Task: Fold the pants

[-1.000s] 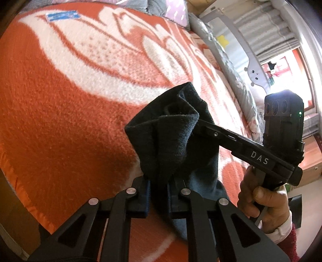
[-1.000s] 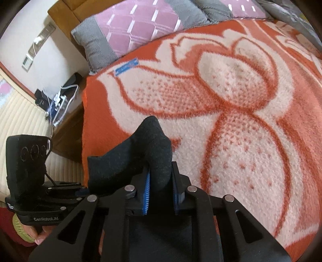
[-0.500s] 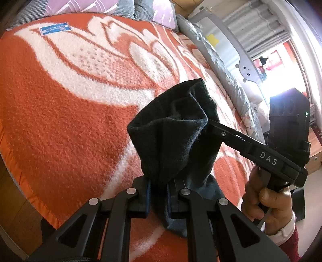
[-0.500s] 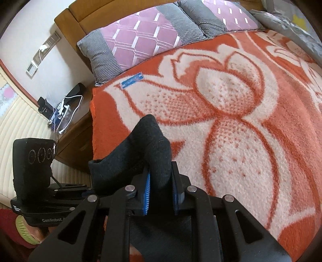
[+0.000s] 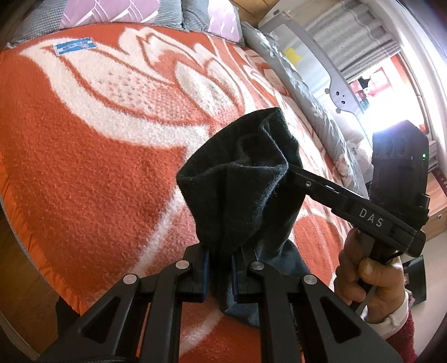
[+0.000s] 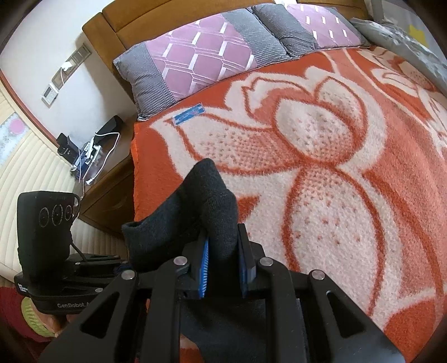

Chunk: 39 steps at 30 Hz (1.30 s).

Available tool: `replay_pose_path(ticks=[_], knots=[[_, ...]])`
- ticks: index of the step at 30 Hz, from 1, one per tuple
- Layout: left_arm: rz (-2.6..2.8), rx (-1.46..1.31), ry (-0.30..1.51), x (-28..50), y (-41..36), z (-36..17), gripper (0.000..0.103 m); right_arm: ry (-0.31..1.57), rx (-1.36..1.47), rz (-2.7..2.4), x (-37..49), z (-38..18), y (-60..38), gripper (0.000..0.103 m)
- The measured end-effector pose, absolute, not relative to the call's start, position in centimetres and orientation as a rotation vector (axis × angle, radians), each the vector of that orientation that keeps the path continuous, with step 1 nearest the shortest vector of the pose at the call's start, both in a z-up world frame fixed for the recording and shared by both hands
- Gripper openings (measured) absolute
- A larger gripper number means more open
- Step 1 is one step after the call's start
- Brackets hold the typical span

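Observation:
Dark fleece pants [image 5: 237,190] hang bunched in the air above an orange and white flowered blanket [image 5: 83,167]. My left gripper [image 5: 219,268] is shut on a thick fold of them, blue pads pressing the cloth. The right gripper's arm reaches in from the right of the left wrist view, its tip buried in the same bundle. In the right wrist view the pants [image 6: 201,212] rise in a hump between the pads of my right gripper [image 6: 222,251], which is shut on them. The rest of the garment drops out of sight below both grippers.
Two purple and grey pillows [image 6: 195,53] lie against a brown headboard [image 6: 156,16]. A wooden bedside table [image 6: 103,181] with cables stands left of the bed. A grey quilt [image 5: 307,92] runs along the far side. A hand [image 5: 366,268] in a red sleeve holds the right gripper's handle.
Both grippers have risen a little with the pants, so more of the bed, pillows and headboard shows. The grips on the cloth are unchanged.

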<state>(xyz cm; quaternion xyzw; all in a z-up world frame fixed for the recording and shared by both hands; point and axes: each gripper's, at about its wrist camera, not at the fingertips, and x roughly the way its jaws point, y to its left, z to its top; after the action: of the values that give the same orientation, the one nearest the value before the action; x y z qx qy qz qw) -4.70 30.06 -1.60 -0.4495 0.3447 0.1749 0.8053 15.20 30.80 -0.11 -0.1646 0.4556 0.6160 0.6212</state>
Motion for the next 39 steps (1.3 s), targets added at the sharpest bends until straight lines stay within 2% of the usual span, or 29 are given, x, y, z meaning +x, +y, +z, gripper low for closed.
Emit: replay_pose_path(ticks=[39], knots=[[0.351,-0.903,0.736,-3.8,27.7,0.8,0.010,1.022,-0.318,1.444,16.2,1.8,27.0,0.019]])
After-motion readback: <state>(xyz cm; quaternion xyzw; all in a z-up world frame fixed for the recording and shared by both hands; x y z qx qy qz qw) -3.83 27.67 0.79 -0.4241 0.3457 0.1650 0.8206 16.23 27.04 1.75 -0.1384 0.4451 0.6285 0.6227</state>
